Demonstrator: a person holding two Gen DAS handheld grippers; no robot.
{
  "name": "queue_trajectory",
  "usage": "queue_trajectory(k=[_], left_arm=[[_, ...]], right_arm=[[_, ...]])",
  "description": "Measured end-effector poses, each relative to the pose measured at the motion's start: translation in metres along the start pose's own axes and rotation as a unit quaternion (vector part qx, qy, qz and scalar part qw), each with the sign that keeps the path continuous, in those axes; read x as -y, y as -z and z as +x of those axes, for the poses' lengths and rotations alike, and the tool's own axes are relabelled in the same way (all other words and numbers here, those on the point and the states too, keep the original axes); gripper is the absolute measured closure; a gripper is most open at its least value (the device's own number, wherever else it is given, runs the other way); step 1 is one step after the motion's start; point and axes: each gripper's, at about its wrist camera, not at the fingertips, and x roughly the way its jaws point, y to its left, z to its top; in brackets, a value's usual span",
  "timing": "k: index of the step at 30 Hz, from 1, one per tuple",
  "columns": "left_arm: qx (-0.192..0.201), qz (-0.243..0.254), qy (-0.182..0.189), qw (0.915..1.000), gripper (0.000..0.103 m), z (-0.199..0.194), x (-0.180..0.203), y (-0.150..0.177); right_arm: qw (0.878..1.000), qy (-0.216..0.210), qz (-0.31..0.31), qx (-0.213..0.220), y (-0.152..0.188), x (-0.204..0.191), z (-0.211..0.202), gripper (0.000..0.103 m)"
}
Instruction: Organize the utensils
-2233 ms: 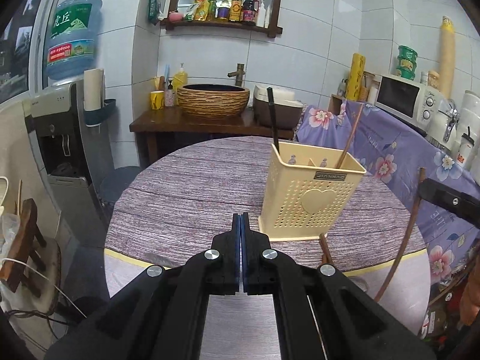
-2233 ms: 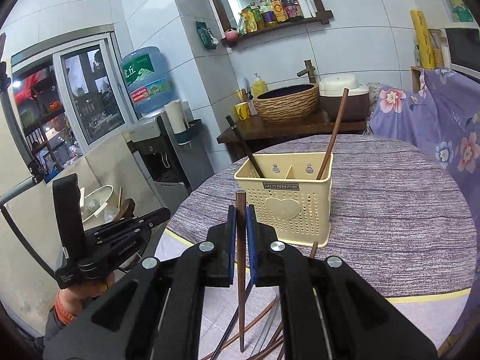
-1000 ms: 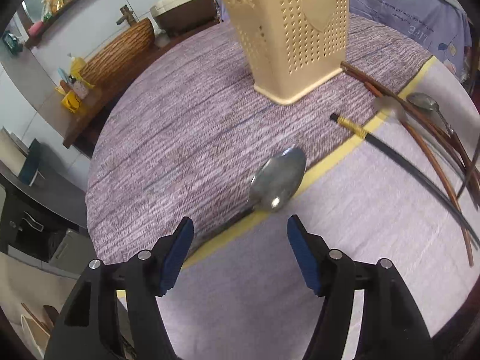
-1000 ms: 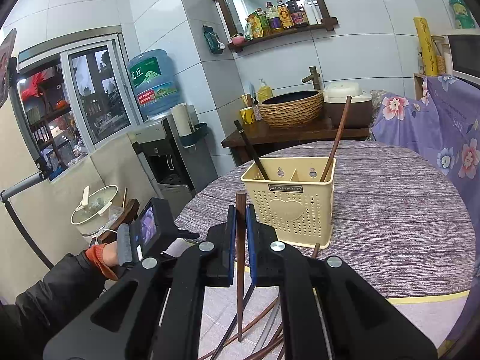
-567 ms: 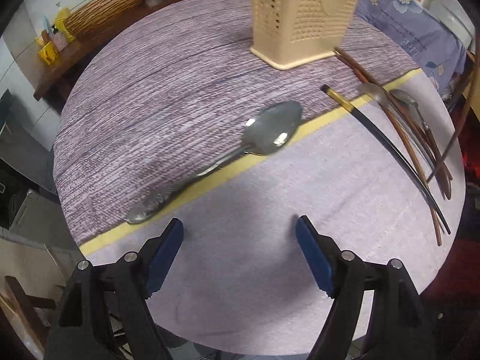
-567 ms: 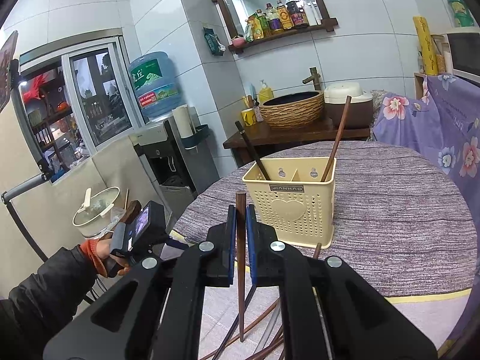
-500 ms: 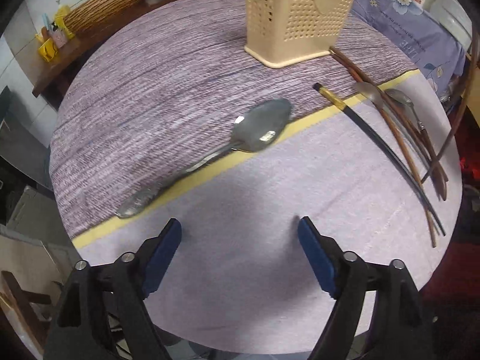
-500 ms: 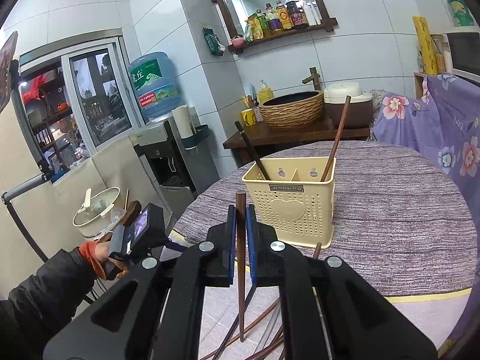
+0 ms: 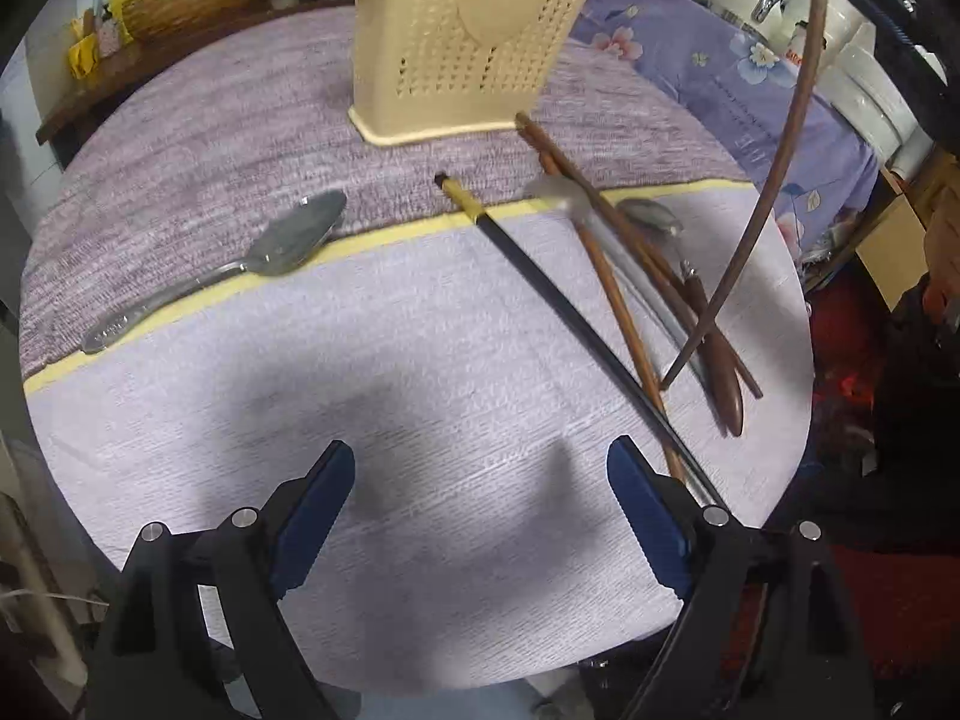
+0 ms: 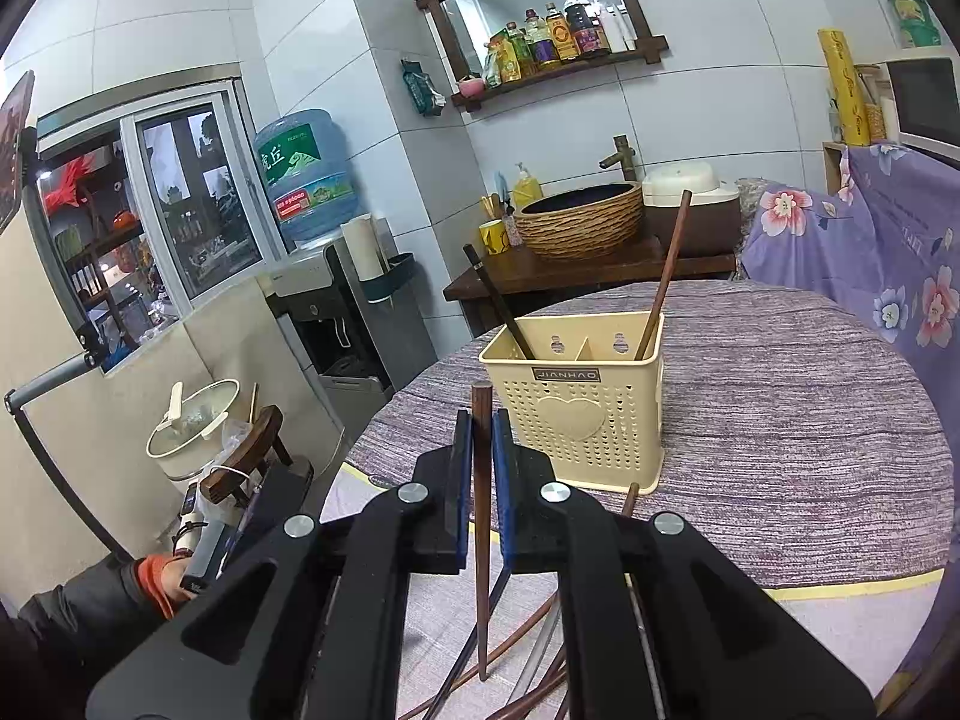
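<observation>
My left gripper [image 9: 480, 450] points down at the lilac tablecloth, its jaws opening wide with nothing between them. Beyond it lie a metal spoon [image 9: 288, 240] to the left, a black chopstick [image 9: 570, 312] in the middle, and brown chopsticks [image 9: 612, 288] with a wooden-handled spoon [image 9: 654, 219] to the right. The cream utensil holder [image 9: 462, 42] stands behind them. My right gripper [image 10: 482, 420] is shut on a brown chopstick [image 10: 480, 600] that hangs upright in front of the holder [image 10: 576, 414]. A black chopstick [image 10: 498, 306] and a brown one [image 10: 663, 276] stand in the holder.
The round table [image 9: 180, 120] drops off close behind my left gripper. A person's hand [image 10: 162, 582] holds the left gripper at the lower left. A water dispenser [image 10: 336, 300], a wicker basin [image 10: 579, 219] and a floral cover [image 10: 870, 264] ring the table.
My left gripper tipped down from the holder to the tabletop, opened wide, and swung from the metal spoon toward the chopsticks. The right gripper kept still with its chopstick.
</observation>
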Motion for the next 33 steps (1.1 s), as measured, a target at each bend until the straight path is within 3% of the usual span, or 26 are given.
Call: queue_trajectory(k=[4, 10, 14, 16, 17, 19, 22, 26, 31, 33], left_arm=[[0.022, 0.027, -0.037, 0.9987, 0.018, -0.007, 0.001, 0.000], [0.002, 0.095, -0.066, 0.9933, 0.018, -0.003, 0.009, -0.003], [0.018, 0.120, -0.100, 0.9876, 0.018, -0.004, 0.002, -0.019], [0.034, 0.151, -0.125, 0.9801, 0.018, -0.006, -0.005, -0.030], [0.036, 0.177, -0.150, 0.9721, 0.018, -0.005, -0.011, -0.035], [0.005, 0.201, -0.172, 0.9643, 0.018, 0.005, -0.027, -0.043], [-0.039, 0.192, -0.139, 0.9708, 0.018, 0.014, -0.058, -0.053], [-0.097, 0.144, -0.094, 0.9803, 0.015, 0.025, -0.097, -0.059], [-0.099, 0.118, -0.087, 0.9843, 0.006, 0.027, -0.114, -0.058], [-0.095, 0.106, -0.086, 0.9860, 0.007, 0.026, -0.115, -0.055]], right_arm=[[1.000, 0.001, 0.000, 0.001, 0.001, 0.000, -0.002, 0.095], [1.000, 0.006, 0.004, 0.001, 0.001, 0.004, -0.002, 0.095], [1.000, 0.005, 0.002, 0.001, 0.001, 0.002, -0.001, 0.095], [1.000, 0.006, 0.000, 0.000, 0.001, 0.001, -0.002, 0.095], [1.000, 0.006, -0.001, 0.000, 0.001, 0.001, -0.002, 0.095], [1.000, 0.008, -0.003, 0.000, 0.001, 0.001, -0.003, 0.095], [1.000, 0.006, -0.001, -0.006, 0.002, 0.001, 0.000, 0.095], [1.000, 0.005, 0.009, -0.014, 0.007, 0.004, 0.007, 0.097], [1.000, 0.001, 0.005, -0.011, 0.005, 0.001, 0.009, 0.098], [1.000, -0.001, 0.001, -0.011, 0.005, 0.001, 0.009, 0.098]])
